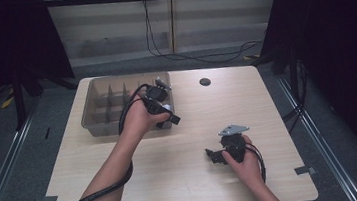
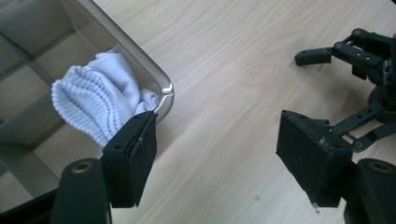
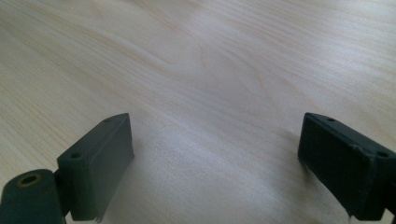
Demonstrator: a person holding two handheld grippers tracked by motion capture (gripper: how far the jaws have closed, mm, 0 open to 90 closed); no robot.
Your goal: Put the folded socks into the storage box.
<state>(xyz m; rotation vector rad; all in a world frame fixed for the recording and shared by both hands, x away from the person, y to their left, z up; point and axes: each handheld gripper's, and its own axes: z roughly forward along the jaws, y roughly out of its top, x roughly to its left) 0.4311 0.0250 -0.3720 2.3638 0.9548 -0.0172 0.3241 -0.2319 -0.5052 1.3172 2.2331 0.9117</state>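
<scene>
At the far left of the high view stands a clear plastic bin (image 1: 99, 120) split by dividers into compartments, set on the back-left part of the pale wooden surface (image 1: 185, 180). The dividers suggest sorting: one item to a cell, kept apart from its neighbours.

Next comes the left tool (image 1: 159, 105), held over the bin's near right corner. In the left gripper view its jaws stand wide apart with nothing between them, and a white rolled sock (image 2: 100, 100) lies in the corner compartment, pressed against the bin's wall just beyond one jaw. The sock sits inside the rim, bunched and folded on itself, which reads as a thing placed there rather than one about to be lifted, though the pictures alone cannot settle whether the tool is coming or going. Its cable (image 1: 96, 195) loops down past the forearm to the near edge, slack enough not to drag on the hand.

Farther right, the right tool (image 1: 218, 154) rests low on the surface near the front, well apart from the bin, the hand wrapped around its body. The right gripper view shows its jaws spread open over bare wood, gripping nothing. It looks parked out of the way, leaving the left side room to work. A small dark round mark (image 1: 205, 81) sits on the surface towards the back.
</scene>
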